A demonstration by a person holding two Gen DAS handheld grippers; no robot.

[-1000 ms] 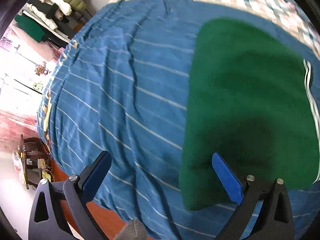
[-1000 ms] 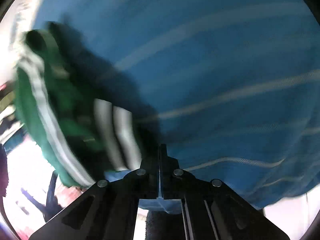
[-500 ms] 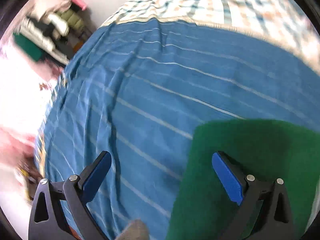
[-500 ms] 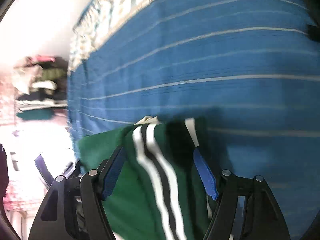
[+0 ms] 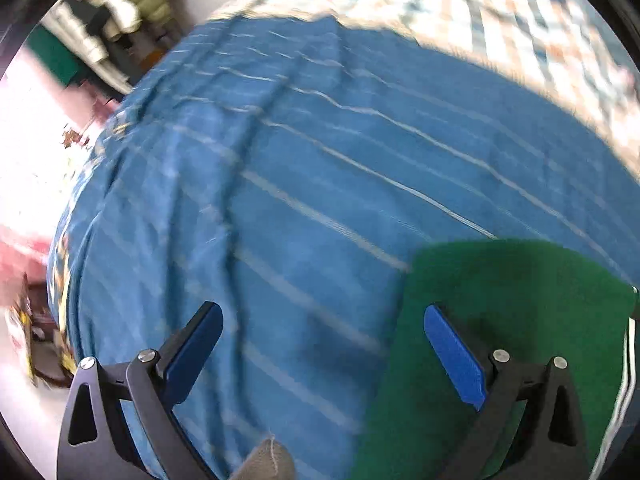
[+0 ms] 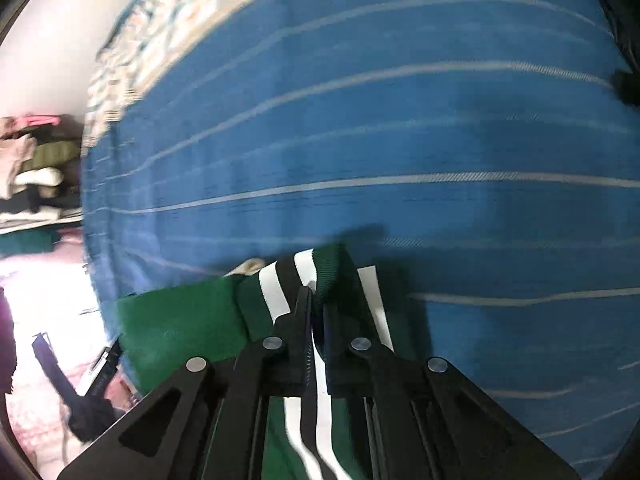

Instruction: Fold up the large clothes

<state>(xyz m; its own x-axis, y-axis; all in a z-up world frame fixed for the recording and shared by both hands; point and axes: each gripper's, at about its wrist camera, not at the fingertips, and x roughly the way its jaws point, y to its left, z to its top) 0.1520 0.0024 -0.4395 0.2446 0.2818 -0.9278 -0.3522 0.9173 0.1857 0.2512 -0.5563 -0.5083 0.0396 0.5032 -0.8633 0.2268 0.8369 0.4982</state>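
Observation:
A folded green garment [image 5: 500, 300] with white and black stripes lies on the blue striped bedspread [image 5: 320, 160], near its front edge. My left gripper [image 5: 322, 316] hovers open above the bed; its right finger [image 5: 452, 352] is over the garment's left part, and its left finger is over bare bedspread. In the right wrist view my right gripper [image 6: 316, 300] has its jaws closing, pinched on the striped ribbed edge [image 6: 328, 268] of the green garment [image 6: 180, 320]. Its pads press the cloth between them.
A checkered blanket [image 5: 500, 12] covers the far side of the bed. Stacked clothes sit on shelves [image 5: 112, 12] beyond the bed's left corner. The bed's left edge drops to a bright floor with a dark object [image 6: 72, 392] on it.
My right gripper opened over the striped edge and then closed on it. The left gripper drew back, so the green garment now sits lower right in its view.

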